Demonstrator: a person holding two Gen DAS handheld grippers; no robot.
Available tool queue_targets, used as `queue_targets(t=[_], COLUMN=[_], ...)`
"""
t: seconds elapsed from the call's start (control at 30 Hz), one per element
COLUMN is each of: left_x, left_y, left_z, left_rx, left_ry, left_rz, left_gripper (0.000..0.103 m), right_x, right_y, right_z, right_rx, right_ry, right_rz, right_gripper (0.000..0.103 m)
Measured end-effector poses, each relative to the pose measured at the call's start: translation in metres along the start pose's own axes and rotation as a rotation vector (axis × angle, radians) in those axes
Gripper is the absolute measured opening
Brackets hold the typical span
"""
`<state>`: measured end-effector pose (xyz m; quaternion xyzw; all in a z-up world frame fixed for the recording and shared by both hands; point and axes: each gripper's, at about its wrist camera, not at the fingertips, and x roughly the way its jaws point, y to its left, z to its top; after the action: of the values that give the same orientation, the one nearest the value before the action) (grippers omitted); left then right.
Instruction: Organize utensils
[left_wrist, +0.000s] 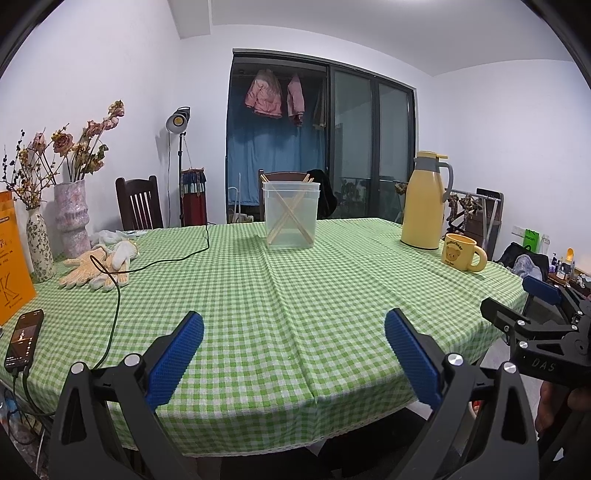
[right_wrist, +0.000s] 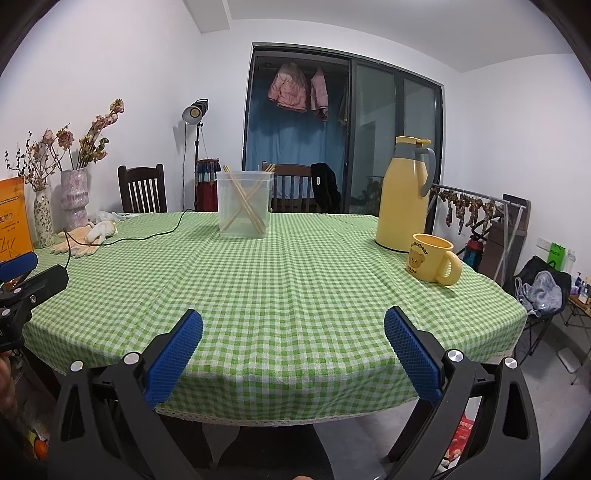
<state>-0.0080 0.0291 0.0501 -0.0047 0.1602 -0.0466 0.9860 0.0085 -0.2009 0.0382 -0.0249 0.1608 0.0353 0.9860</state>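
A clear plastic container stands at the far middle of the table and holds several wooden chopsticks that lean crossed inside it. It also shows in the right wrist view with the chopsticks. My left gripper is open and empty, held above the table's near edge. My right gripper is open and empty, also above the near edge. The right gripper shows at the right of the left wrist view; the left one shows at the left of the right wrist view.
The table has a green checked cloth. A yellow thermos and a yellow bear mug stand at the right. Gloves, a cable, a phone, two vases and an orange book are at the left.
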Motion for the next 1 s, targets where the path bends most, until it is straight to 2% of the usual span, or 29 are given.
queue_targets(t=[0.37, 0.8, 1.0], left_x=[0.0007, -0.0060, 0.0025], left_y=[0.0021, -0.0008, -0.0006], left_z=[0.0020, 0.0032, 0.0002], left_rx=[-0.012, 0.014, 0.017], left_ry=[0.002, -0.037, -0.005], left_rz=[0.021, 0.032, 0.033], left_gripper=[0.095, 0.095, 0.095], right_x=[0.0028, 0.0032, 0.0064], right_y=[-0.0002, -0.0007, -0.0001], right_z=[0.0005, -0.0014, -0.0041], right_rx=[-0.001, 0.001, 0.003], right_ry=[0.010, 0.010, 0.016], right_rz=[0.001, -0.002, -0.004], right_gripper=[0.095, 0.095, 0.095])
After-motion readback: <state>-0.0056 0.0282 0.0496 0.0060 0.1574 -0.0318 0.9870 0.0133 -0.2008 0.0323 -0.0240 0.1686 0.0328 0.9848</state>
